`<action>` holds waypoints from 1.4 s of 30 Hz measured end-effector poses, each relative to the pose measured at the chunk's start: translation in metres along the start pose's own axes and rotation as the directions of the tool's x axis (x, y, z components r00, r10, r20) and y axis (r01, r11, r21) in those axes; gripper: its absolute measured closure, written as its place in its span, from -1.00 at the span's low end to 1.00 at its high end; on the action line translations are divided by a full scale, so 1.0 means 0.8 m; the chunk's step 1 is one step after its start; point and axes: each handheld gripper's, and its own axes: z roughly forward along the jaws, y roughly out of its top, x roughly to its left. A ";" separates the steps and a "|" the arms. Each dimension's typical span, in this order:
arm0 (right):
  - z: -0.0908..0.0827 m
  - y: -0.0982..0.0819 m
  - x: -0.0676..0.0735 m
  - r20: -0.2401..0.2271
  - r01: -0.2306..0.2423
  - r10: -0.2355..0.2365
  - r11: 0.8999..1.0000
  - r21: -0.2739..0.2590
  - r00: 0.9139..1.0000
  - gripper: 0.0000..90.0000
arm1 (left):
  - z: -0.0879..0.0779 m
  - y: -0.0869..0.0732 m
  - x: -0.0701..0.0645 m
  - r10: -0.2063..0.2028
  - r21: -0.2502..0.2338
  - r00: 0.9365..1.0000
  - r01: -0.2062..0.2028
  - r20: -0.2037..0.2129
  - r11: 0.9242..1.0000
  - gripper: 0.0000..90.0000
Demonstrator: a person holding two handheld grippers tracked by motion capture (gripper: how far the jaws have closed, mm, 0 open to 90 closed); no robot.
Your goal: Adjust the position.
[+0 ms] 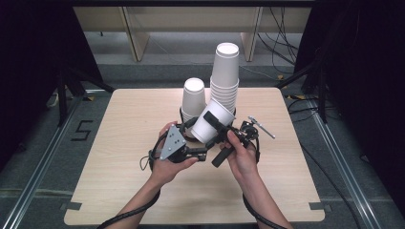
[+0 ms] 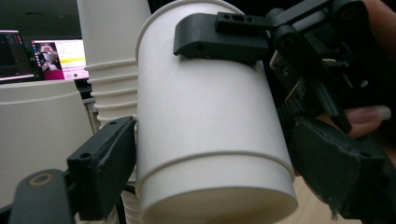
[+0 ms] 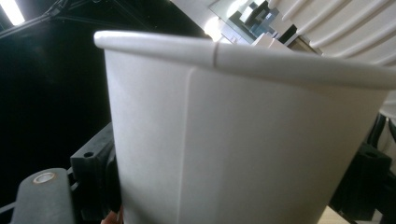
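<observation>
A white paper cup point(image 1: 210, 123) is clamped by the right hand-held gripper point(image 1: 220, 130); the left hand-held gripper point(image 2: 205, 163) is parted loosely around its base.

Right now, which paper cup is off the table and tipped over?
The single cup held between both hand-held grippers, tilted with its bottom toward the person; the short stack and tall stack stand upside down.

White paper cup point(image 1: 210, 122); white cup stacks point(image 1: 226, 76); black fingers point(image 2: 105, 161); light wood-grain table point(image 1: 119, 157).

text: "5" | on: floor point(image 1: 57, 143), taped left of table point(image 1: 129, 191); monitor text unreadable
</observation>
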 end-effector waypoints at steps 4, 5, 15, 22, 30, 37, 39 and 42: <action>-0.001 0.002 0.000 0.008 0.017 -0.017 1.000 -0.002 1.000 -0.65 | -0.003 0.000 0.001 -0.004 0.018 1.000 0.004 0.006 1.000 -0.73; -0.002 0.002 0.000 0.008 0.022 -0.022 1.000 -0.002 1.000 -0.65 | -0.003 0.000 0.002 -0.008 0.023 1.000 0.007 0.008 1.000 -0.74; -0.008 0.009 -0.001 0.032 0.088 -0.088 0.996 0.001 0.996 -0.65 | -0.023 -0.004 0.011 -0.024 0.074 0.999 0.022 0.027 0.997 -0.81; -0.012 0.010 0.001 0.066 0.221 -0.223 0.975 0.037 0.973 -0.65 | -0.048 -0.008 0.024 -0.040 0.113 0.999 0.036 0.030 0.993 -0.78; -0.016 -0.003 0.000 0.109 0.416 -0.429 0.901 0.124 0.897 -0.66 | -0.078 -0.014 0.040 -0.090 0.135 0.996 0.088 0.009 0.987 -0.70; -0.017 -0.020 -0.004 0.110 0.577 -0.601 0.795 0.186 0.792 -0.66 | -0.091 -0.021 0.044 -0.132 0.145 0.991 0.129 0.007 0.981 -0.69; -0.016 -0.024 -0.002 0.117 0.582 -0.608 0.790 0.193 0.786 -0.66 | -0.093 -0.024 0.043 -0.123 0.152 0.992 0.120 0.008 0.981 -0.70; -0.016 -0.027 -0.001 0.103 0.617 -0.641 0.763 0.193 0.761 -0.66 | -0.095 -0.029 0.040 -0.130 0.157 0.991 0.127 0.013 0.979 -0.70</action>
